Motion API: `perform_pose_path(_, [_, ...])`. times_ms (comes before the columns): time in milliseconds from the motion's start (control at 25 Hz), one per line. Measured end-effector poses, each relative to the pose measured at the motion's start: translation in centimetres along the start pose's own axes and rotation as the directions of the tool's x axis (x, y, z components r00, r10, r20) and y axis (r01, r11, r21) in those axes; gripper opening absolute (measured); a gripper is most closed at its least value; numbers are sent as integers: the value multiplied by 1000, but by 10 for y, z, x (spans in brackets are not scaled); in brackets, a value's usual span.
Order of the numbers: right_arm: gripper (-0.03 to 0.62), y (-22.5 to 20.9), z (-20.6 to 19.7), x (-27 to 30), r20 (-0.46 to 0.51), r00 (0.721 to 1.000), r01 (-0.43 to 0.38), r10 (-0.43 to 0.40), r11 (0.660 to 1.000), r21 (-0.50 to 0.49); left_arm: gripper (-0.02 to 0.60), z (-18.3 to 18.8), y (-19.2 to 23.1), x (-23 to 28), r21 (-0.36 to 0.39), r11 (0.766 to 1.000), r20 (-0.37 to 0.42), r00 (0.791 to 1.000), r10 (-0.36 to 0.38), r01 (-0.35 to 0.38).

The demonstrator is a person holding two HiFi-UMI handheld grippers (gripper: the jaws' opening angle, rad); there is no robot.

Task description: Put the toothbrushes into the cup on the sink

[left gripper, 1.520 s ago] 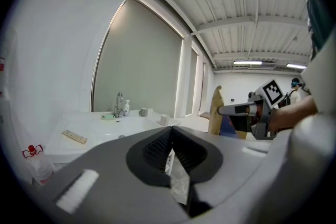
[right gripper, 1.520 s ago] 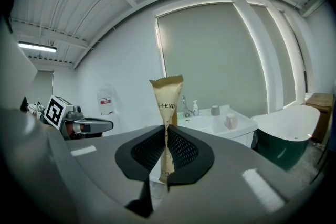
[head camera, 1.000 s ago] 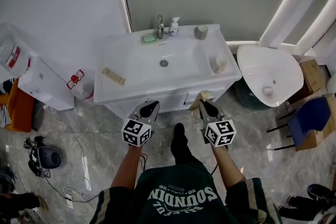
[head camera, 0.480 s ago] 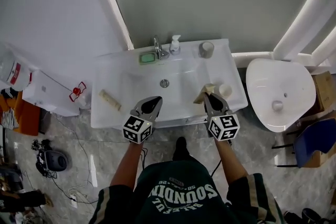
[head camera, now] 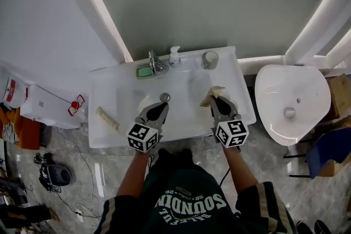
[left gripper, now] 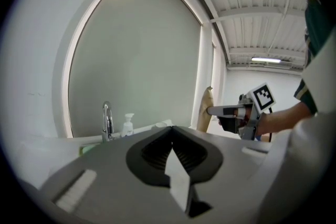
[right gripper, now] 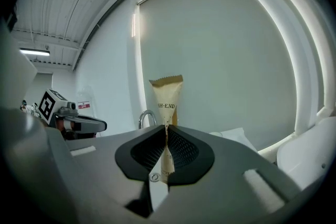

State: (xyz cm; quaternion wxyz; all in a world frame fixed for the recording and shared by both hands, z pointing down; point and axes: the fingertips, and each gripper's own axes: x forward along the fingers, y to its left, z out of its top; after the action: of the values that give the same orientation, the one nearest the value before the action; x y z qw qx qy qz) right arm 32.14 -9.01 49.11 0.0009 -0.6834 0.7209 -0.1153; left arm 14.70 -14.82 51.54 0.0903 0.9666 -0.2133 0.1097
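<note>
My right gripper [head camera: 215, 100] is shut on a beige paper toothbrush packet [head camera: 212, 94], which stands upright above the jaws in the right gripper view [right gripper: 167, 97]. It hovers over the right side of the white sink [head camera: 186, 93]. A grey cup [head camera: 209, 59] stands at the sink's back right corner, beyond the gripper. A second beige packet [head camera: 107, 118] lies on the sink's left ledge. My left gripper [head camera: 156, 112] is shut with nothing in it [left gripper: 171, 136], held over the basin near the drain [head camera: 164, 97].
A faucet [head camera: 155, 61], a white soap dispenser [head camera: 174, 55] and a green soap dish [head camera: 145, 70] line the sink's back edge under an arched mirror. A white toilet [head camera: 290, 101] stands to the right, a water dispenser [head camera: 33, 101] to the left.
The person has stepped up to the sink, so both grippers now hang over the basin instead of its front edge. The right gripper still holds the packet.
</note>
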Motion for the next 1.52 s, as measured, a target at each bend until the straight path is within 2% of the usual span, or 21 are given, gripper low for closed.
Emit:
perform_pose_path(520, [17,-9,-22,30,-52,998,22,-21,1000,6,51,-4,27,39,19,999,-6,999,-35,35])
perform_pose_path(760, [17,-16,-27,43,-73,997,39,-38,999,9,51,-9,38,54,-4,998,-15,998,-57,57])
perform_pose_path(1280, [17,-31,-50,87,-138,988,71,-65,997,41,51,-35,57,85,13,995,-93,991,-100,102])
perform_pose_path(1520, [17,-41,-61,111,-166,983,86,-76,995,53,51,-45,70,96,-11,993,-115,986,-117,116])
